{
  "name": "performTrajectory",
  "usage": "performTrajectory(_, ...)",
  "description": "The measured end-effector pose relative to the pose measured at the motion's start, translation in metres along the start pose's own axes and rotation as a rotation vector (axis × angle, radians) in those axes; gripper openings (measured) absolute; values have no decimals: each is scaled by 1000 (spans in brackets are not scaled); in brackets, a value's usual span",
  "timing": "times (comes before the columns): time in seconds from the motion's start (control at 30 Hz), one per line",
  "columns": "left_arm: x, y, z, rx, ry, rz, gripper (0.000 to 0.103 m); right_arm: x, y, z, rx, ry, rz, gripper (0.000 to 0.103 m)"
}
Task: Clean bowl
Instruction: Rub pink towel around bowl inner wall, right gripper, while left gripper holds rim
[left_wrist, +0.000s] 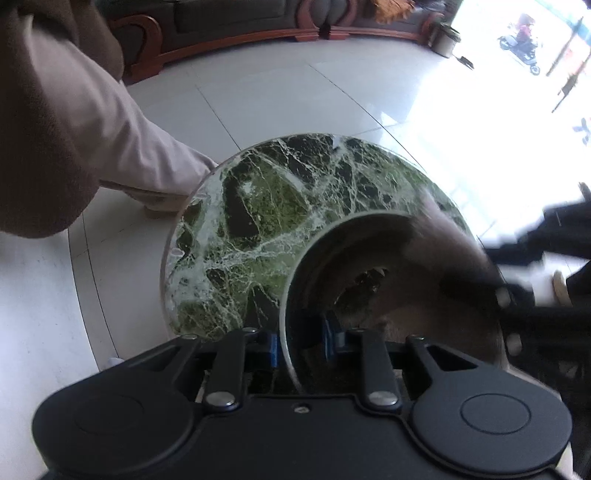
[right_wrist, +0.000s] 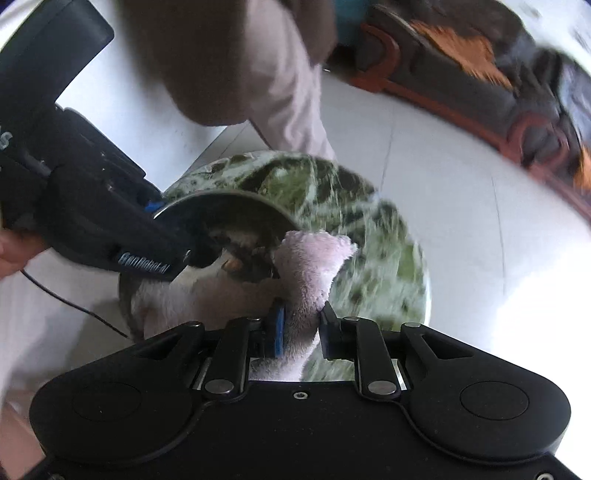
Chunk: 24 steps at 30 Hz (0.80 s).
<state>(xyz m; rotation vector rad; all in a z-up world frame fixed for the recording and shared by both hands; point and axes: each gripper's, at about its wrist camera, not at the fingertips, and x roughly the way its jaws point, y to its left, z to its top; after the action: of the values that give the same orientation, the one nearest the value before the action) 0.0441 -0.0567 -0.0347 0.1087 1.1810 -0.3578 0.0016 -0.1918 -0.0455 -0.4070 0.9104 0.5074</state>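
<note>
A shiny steel bowl (left_wrist: 391, 284) is tilted above a round green marble table (left_wrist: 280, 206). My left gripper (left_wrist: 301, 341) is shut on the bowl's near rim, one blue pad on each side of the wall. In the right wrist view the bowl (right_wrist: 221, 214) is held by the left gripper (right_wrist: 159, 206) at the left. My right gripper (right_wrist: 301, 325) is shut on a pink fluffy cloth (right_wrist: 310, 266), which presses against the bowl's rim and inside. The right gripper shows blurred at the bowl's right in the left wrist view (left_wrist: 535, 258).
The marble table (right_wrist: 376, 236) stands on a pale tiled floor (left_wrist: 258, 96). The person's leg in light trousers (left_wrist: 122, 147) is left of the table. A wooden-framed sofa (left_wrist: 236, 22) runs along the back. A black cable (right_wrist: 70, 302) trails on the floor.
</note>
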Motion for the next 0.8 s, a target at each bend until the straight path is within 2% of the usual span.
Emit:
performTrajectory(0.13, 0, 3, 1, 13, 21, -4, 20, 12, -6, 24, -58, -6, 46, 17)
performTrajectory(0.3, 0, 3, 2, 0, 35, -4, 20, 10, -7, 5, -68, 46, 74, 18)
performTrajectory(0.47, 0, 0, 3, 29, 53, 9, 20, 9, 3, 15, -147, 5, 45, 18)
performTrajectory(0.53, -1, -1, 2, 25, 57, 12, 21, 12, 0, 25, -127, -21, 67, 18)
performTrajectory(0.63, -2, -1, 2, 14, 55, 16, 21, 14, -8, 22, -86, -13, 90, 18)
performTrajectory(0.8, -2, -3, 1, 25, 50, 12, 21, 6, -16, -8, -13, 31, 125, 19)
